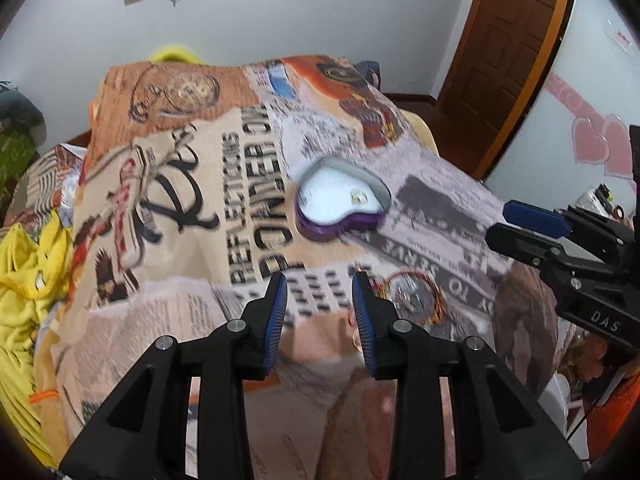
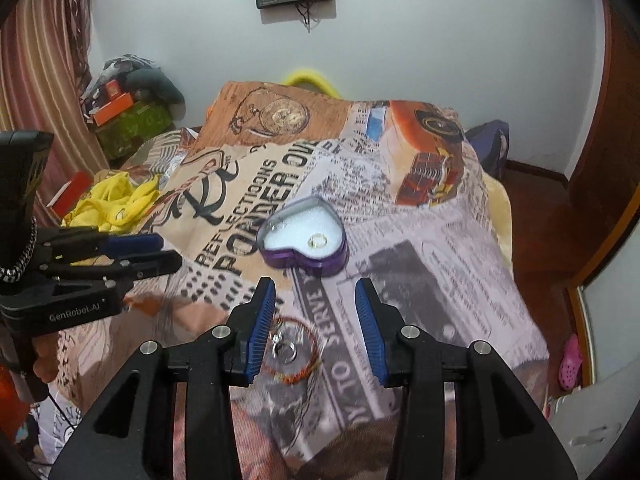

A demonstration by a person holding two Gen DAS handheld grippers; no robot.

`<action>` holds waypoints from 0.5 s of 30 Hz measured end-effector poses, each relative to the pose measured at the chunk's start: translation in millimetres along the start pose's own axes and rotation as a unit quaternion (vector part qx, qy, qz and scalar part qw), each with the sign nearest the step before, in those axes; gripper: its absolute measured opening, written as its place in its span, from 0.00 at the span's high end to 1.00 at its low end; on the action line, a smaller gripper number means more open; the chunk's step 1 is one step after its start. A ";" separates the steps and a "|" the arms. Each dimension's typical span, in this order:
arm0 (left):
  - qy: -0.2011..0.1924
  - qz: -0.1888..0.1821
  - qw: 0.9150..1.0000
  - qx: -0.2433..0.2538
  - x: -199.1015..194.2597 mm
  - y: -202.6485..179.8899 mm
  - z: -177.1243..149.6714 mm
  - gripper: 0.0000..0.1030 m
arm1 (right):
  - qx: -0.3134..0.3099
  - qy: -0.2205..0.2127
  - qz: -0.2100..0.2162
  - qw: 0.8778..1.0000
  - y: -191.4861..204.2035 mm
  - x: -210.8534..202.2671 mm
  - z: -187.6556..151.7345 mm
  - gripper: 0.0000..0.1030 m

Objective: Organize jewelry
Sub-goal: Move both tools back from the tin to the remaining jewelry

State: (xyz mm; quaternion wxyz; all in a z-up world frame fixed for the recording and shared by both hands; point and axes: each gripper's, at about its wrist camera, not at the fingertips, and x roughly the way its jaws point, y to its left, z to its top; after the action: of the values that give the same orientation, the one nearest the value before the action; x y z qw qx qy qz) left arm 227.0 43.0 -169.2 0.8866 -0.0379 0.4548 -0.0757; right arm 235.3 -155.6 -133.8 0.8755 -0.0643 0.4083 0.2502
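Note:
A purple heart-shaped jewelry box (image 2: 303, 239) with white foam stands open on the printed cloth; a ring (image 2: 318, 241) sits in its foam. It also shows in the left wrist view (image 1: 342, 205). A thin orange-red bracelet with a silver ring inside it (image 2: 291, 350) lies on the cloth nearer to me, also in the left wrist view (image 1: 412, 299). My right gripper (image 2: 316, 324) is open and empty, just above and right of the bracelet. My left gripper (image 1: 320, 314) is open and empty, left of the bracelet; it appears in the right wrist view (image 2: 152, 254).
The newspaper-print cloth (image 2: 420, 280) covers a raised surface with edges falling off right and front. Yellow clothes (image 2: 112, 200) lie left. A wooden door (image 1: 516, 40) stands at right. A pink shoe (image 2: 570, 360) lies on the floor.

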 end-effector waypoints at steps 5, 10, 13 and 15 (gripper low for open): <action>0.021 -0.008 1.000 0.013 9.0 -12.1 -20.8 0.68 | 0.012 0.017 0.012 1.000 0.3 5.1 -19.5 0.63; 0.043 -0.017 0.999 0.027 24.1 -23.3 -34.6 0.68 | 0.011 0.047 0.022 0.999 2.6 19.2 -37.7 0.63; 0.058 -0.031 0.998 0.019 36.8 -25.7 -39.9 0.68 | 0.008 0.059 0.028 0.998 5.7 28.2 -45.3 0.63; 0.065 -0.033 0.997 0.016 44.3 -26.5 -43.1 0.68 | 0.009 0.063 0.031 0.998 5.9 31.2 -48.1 0.63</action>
State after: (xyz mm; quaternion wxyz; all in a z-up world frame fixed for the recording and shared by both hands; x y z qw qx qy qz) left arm 214.9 9.6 -226.2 0.8526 -0.0338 0.5089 -0.1141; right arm 216.5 -153.7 -188.1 0.8407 -0.0591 0.4664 0.2686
